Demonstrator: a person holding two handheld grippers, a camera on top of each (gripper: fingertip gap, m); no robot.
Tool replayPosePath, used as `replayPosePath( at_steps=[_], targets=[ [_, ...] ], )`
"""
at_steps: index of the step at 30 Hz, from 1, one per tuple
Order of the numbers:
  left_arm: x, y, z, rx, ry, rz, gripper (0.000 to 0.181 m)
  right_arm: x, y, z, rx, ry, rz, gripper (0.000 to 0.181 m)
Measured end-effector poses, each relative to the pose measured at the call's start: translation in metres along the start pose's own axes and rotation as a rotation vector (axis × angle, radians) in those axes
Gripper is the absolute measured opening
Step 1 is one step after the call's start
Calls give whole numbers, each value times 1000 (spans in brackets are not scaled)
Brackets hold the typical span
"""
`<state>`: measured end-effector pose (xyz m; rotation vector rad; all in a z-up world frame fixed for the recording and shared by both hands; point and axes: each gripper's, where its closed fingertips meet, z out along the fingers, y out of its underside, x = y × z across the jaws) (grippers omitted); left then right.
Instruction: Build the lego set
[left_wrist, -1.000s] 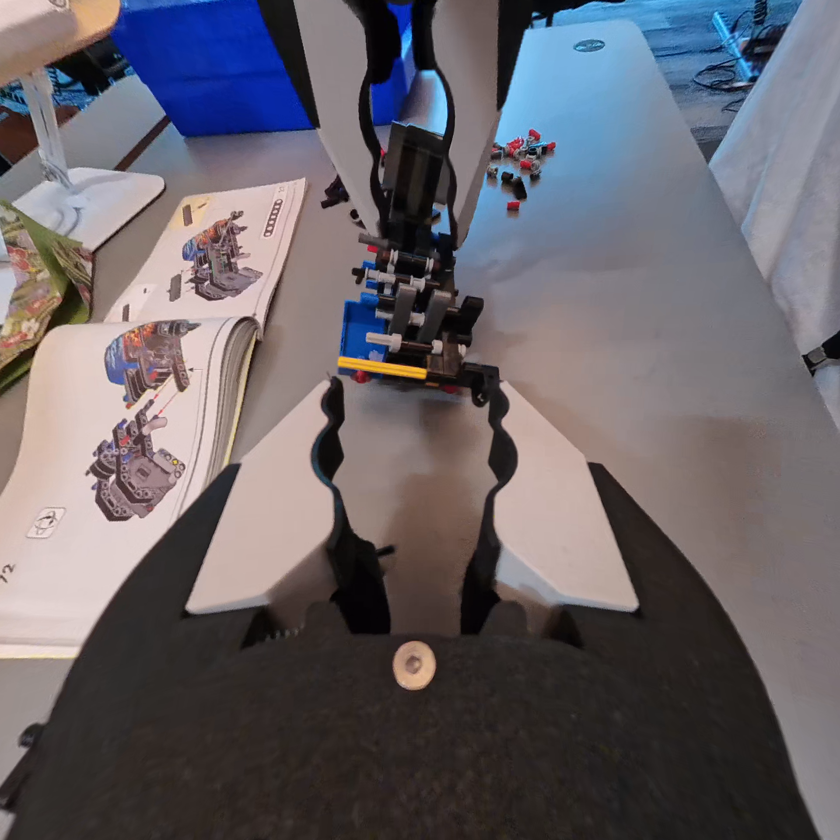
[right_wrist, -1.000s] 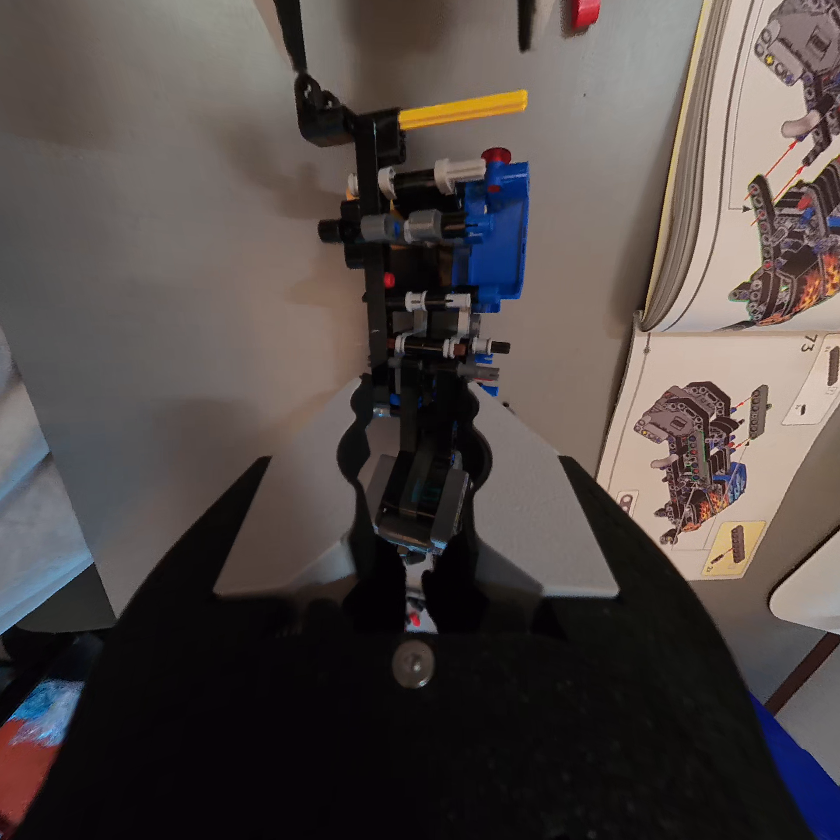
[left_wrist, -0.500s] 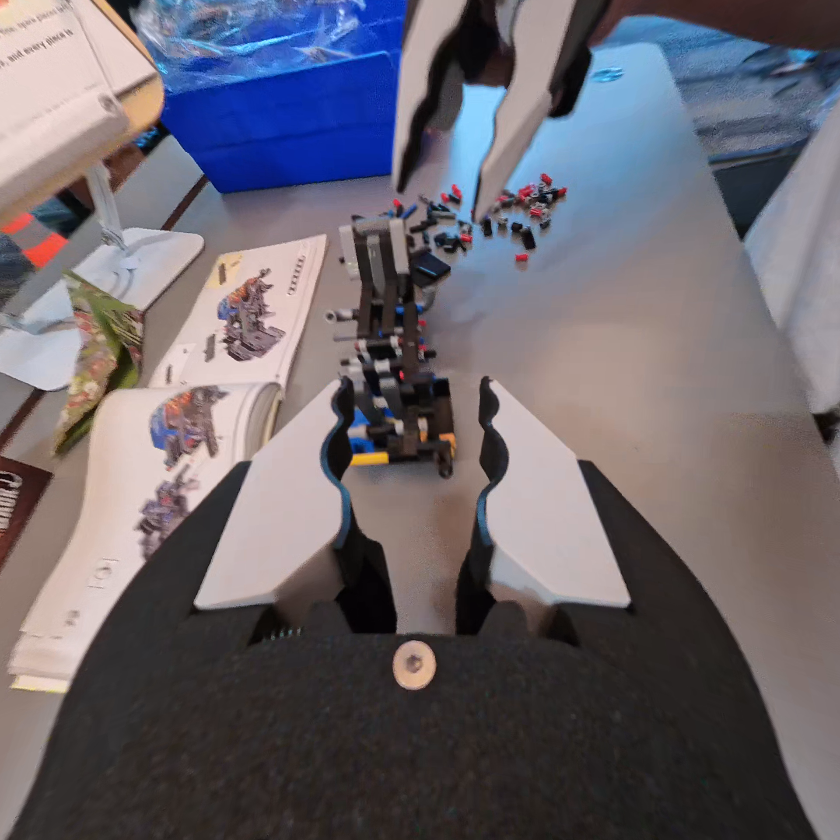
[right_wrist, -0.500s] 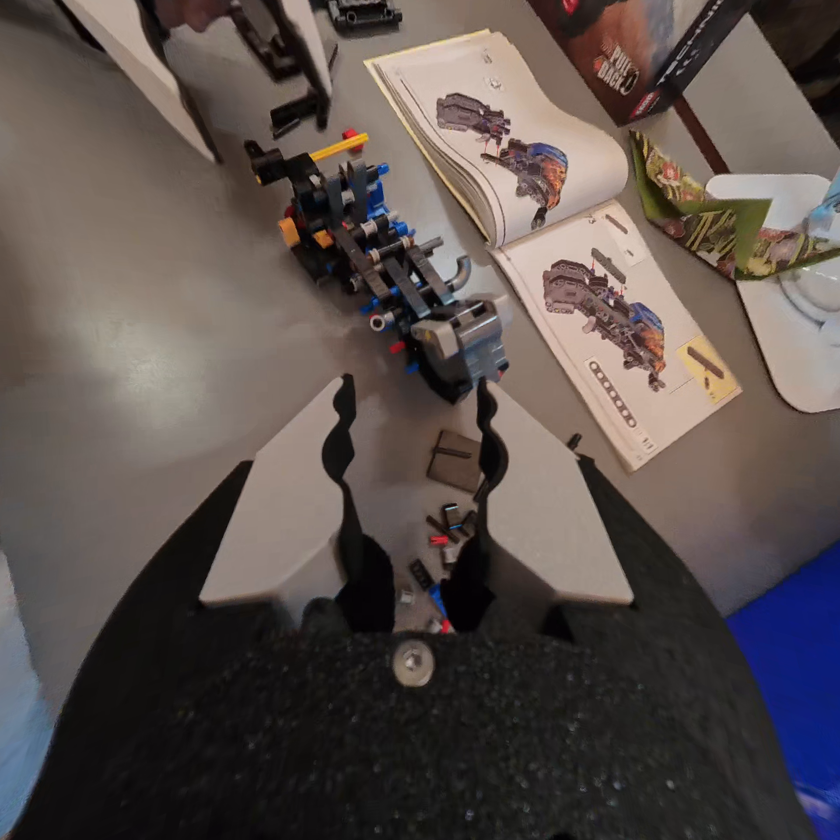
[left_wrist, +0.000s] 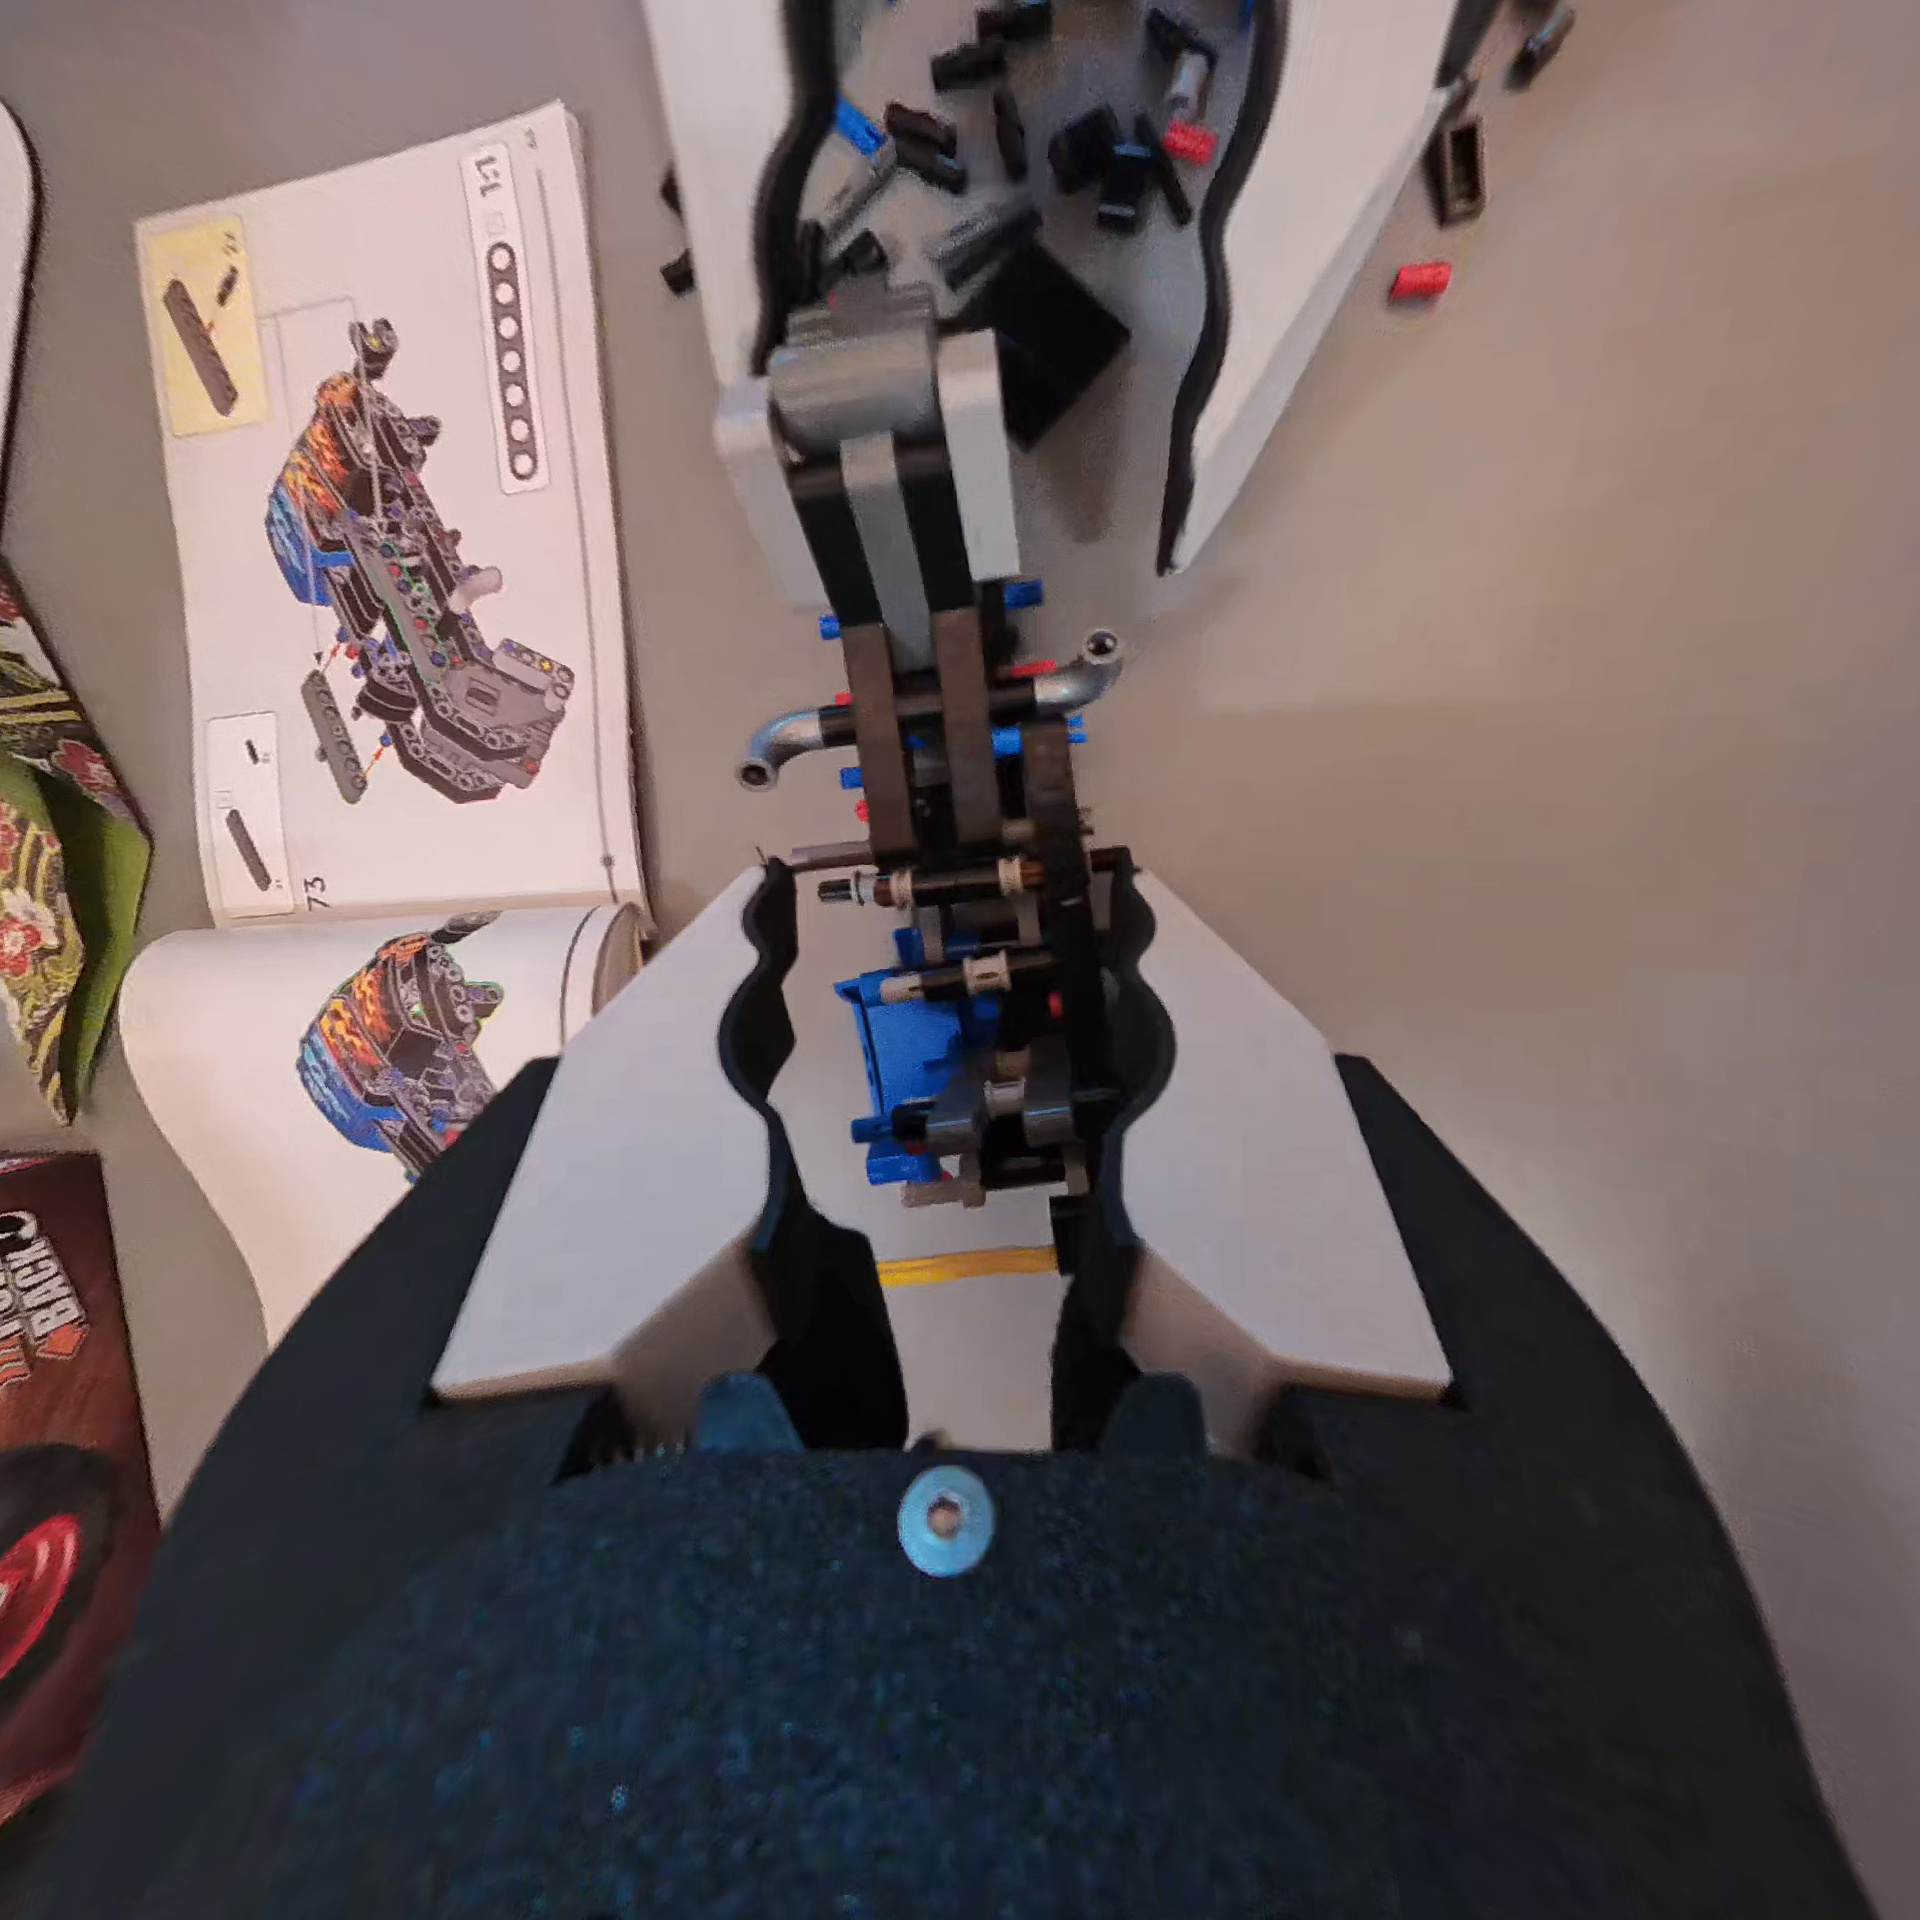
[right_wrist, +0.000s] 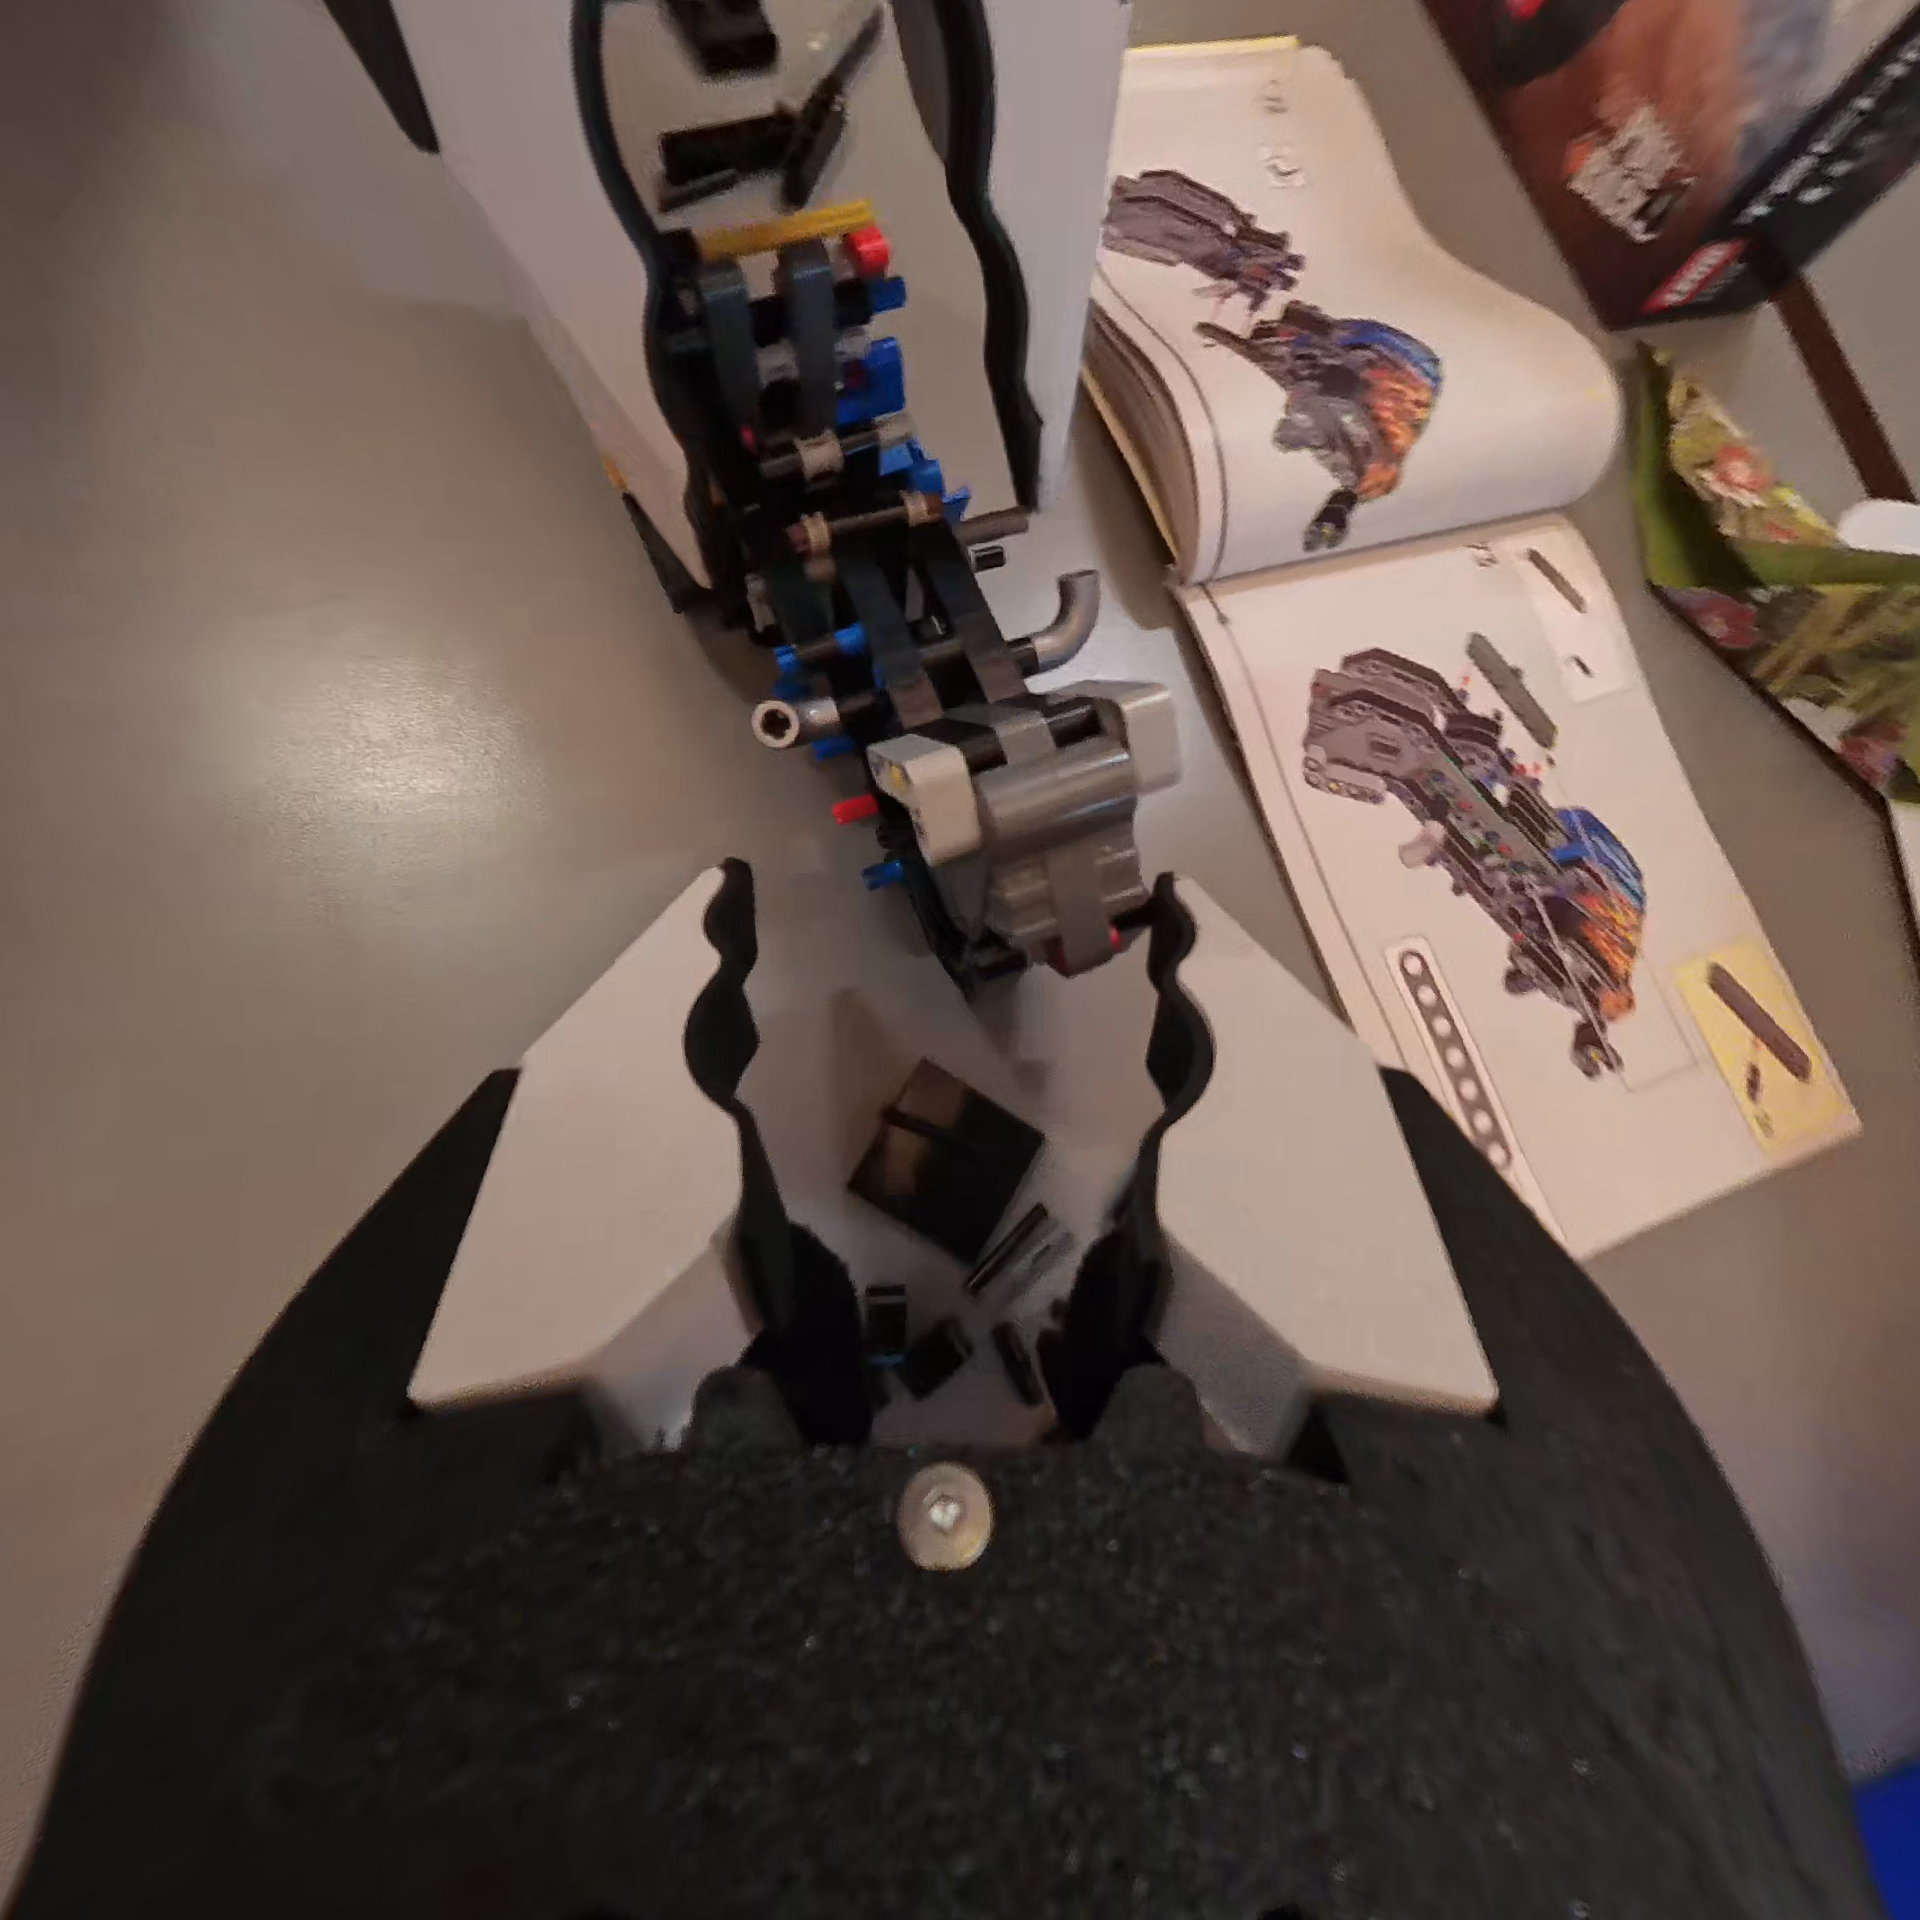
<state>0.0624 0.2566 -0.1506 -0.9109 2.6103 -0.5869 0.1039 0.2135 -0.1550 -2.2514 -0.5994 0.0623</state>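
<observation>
Grey tabletop: your half-built lego model (left_wrist: 940, 831) lies long-ways up the centre of the left wrist view, grey motor block at upper centre, blue and yellow end low between your fingers.
Left gripper (left_wrist: 951, 1049): spread wide around the blue end of the model; right finger looks to touch the black beam, left finger stands clear of it, so not a clamp yet.
Right gripper (right_wrist: 945, 935): jaws apart, nothing held; right fingertip sits just beside the grey motor block at centre of the right wrist view, contact too blurred to call.
Loose parts (right_wrist: 940, 1340): small black pieces and a dark square panel (right_wrist: 945, 1169) on the table between your right fingers, lower centre; a few red and black bits (left_wrist: 1418, 278) upper right of the left wrist view.
Instruction booklet (left_wrist: 395, 540): open at left of the left wrist view, showing a long black beam going onto the model.
Box (right_wrist: 1704, 156): dark, upper right of the right wrist view.
Step in hand: likely you steady the model with the left so the right can fetch a part.
Next move calls for: close left on the blue end squarely, avoid the protruding axles; drop right onto one loose piece without sweeping the others.
</observation>
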Motion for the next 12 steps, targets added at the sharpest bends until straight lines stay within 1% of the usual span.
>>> replayPosePath(
  at_steps=[1,3,5,8,9,10,11,12],
  targets=[
    [2,2,-1,-15,13,0,61,-1,-2,3,15,-33,-8,77],
    [7,10,-4,-48,51,-8,63,3,-5,7,35,-62,-3,72],
    [5,19,-5,-77,60,-31,66,6,-9,9,58,-80,6,59],
    [9,20,1,-57,124,-86,60,7,-13,10,108,-73,-15,37],
    [12,16,2,-37,161,-108,58,7,-14,11,112,-73,-19,37],
    [12,14,2,-22,183,-126,49,5,-14,11,111,-82,-20,37],
    [11,13,2,-16,195,-130,47,3,-13,10,103,-95,-24,35],
    [12,14,1,-14,208,-118,40,0,-13,9,99,-118,-24,36]
  ],
)
